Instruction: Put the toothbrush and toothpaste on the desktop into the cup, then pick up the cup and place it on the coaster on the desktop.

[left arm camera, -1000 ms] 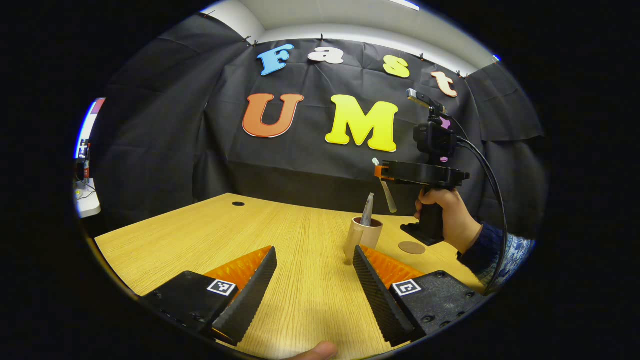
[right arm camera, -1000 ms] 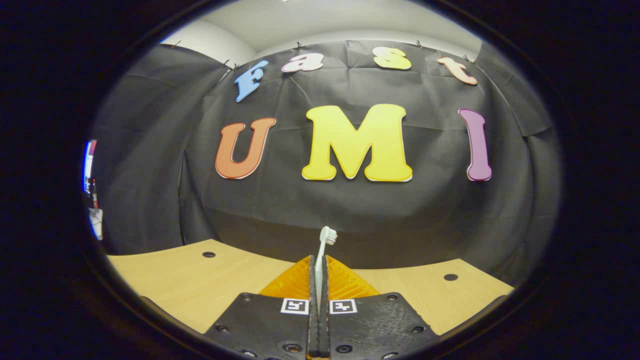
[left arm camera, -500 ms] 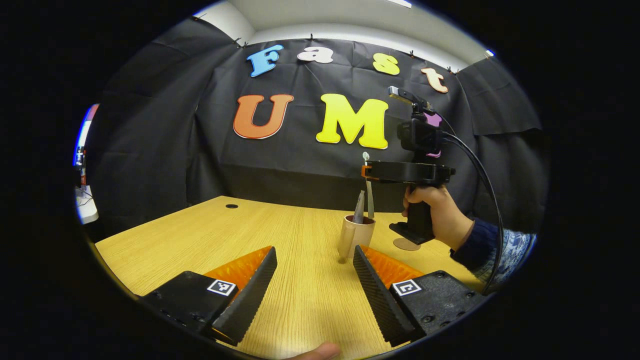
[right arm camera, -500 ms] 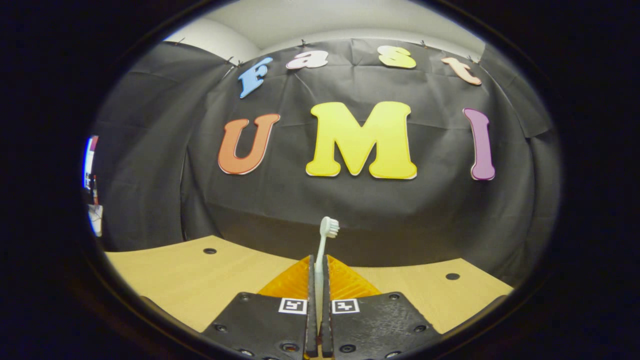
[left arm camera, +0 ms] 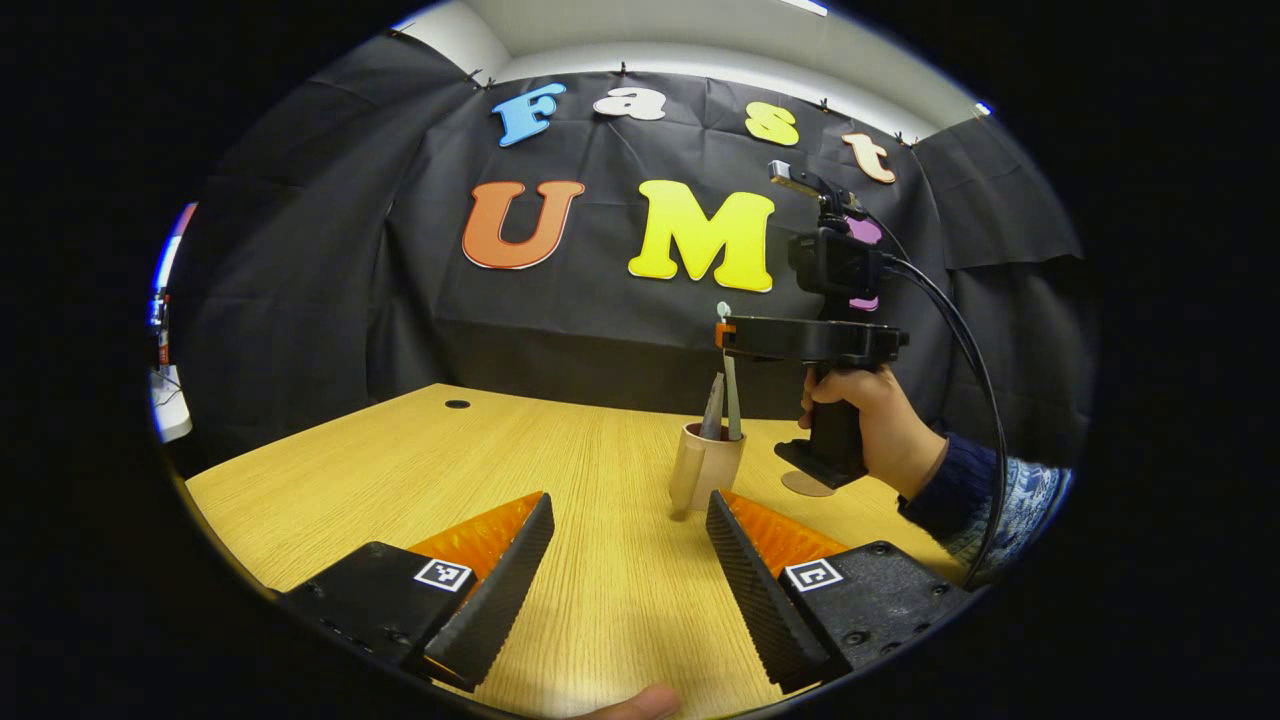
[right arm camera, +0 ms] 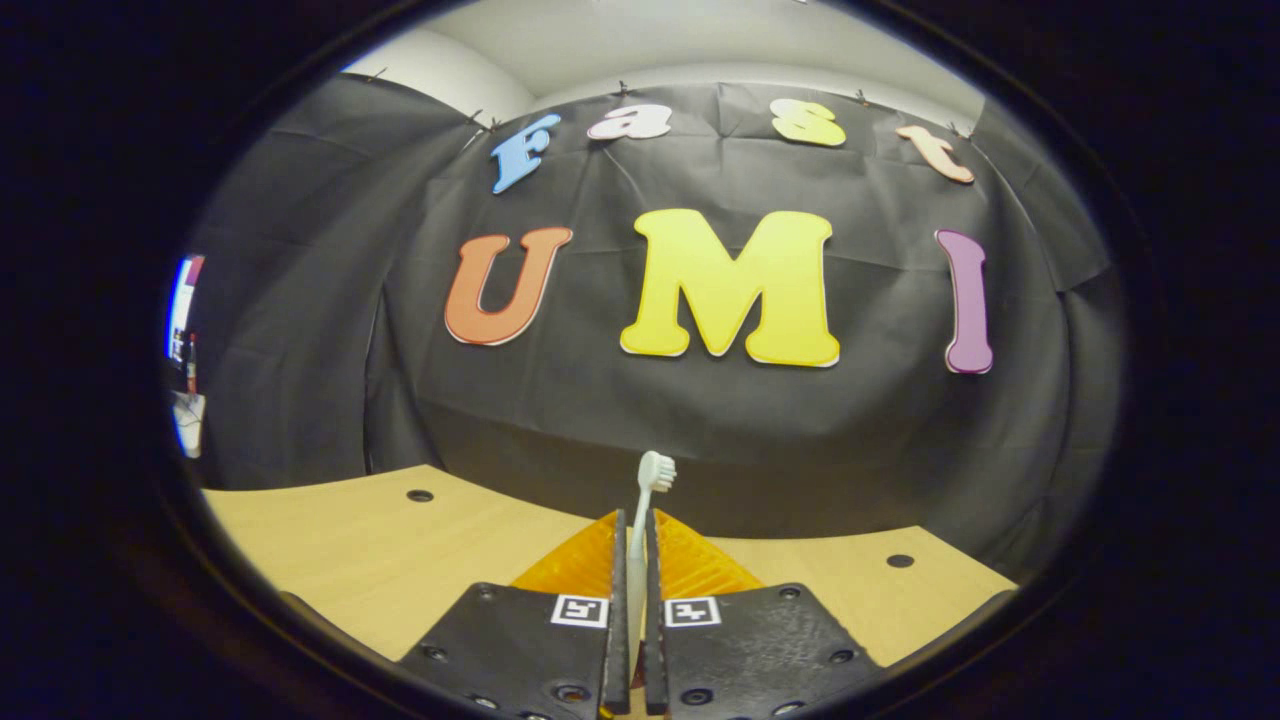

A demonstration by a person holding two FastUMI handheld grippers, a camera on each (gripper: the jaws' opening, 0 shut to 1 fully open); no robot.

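Right claw [right arm camera: 630,560] pinching slim toothbrush [right arm camera: 648,490]; round cup [left arm camera: 708,468] below.

A dark blue sleeve [left arm camera: 955,490] with a pale patterned cuff area is worn on the arm behind the right gripper [left arm camera: 722,338]. A black pistol handle, a camera block on top and a black cable looping down are seen on it. Square black-and-white markers and screws are carried on the left gripper [left arm camera: 625,540].
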